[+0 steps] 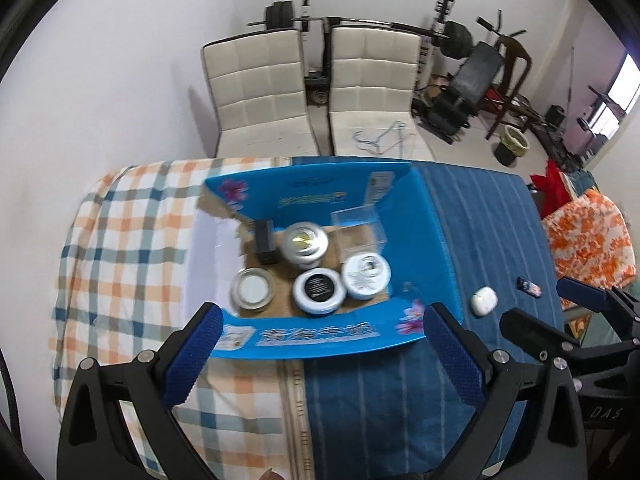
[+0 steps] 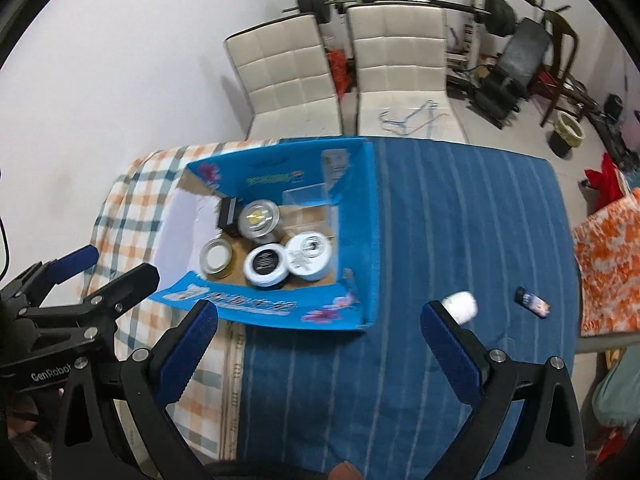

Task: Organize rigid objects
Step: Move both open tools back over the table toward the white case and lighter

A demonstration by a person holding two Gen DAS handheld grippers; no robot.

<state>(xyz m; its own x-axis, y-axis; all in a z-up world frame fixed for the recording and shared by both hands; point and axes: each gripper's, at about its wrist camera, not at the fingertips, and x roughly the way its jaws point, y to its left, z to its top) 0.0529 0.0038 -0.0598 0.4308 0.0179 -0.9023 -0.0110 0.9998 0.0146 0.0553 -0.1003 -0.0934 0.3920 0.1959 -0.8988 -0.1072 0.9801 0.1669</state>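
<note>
Blue cardboard box (image 1: 436, 216), flaps open, sits on a table where a checked cloth (image 1: 132, 216) meets a blue striped cloth (image 1: 492, 216). Inside it: a tin with a gold top (image 1: 304, 242), a tin with a black label (image 1: 319, 290), a white printed tin (image 1: 367, 274), a pale-lidded jar (image 1: 253, 290), a small black box (image 1: 266, 242) and a clear plastic case (image 1: 358, 226). Just right of the box, on the striped cloth, lies a white case (image 2: 462, 306); farther right, a small dark lighter (image 2: 533, 299). Left gripper (image 1: 320, 350) hovers before the box's near flap, jaws spread and empty. Right gripper (image 2: 320, 346) hovers over the striped cloth, jaws likewise spread, its right finger (image 2: 452, 356) near the white case. Two cream chairs (image 1: 256, 92) stand behind.
</note>
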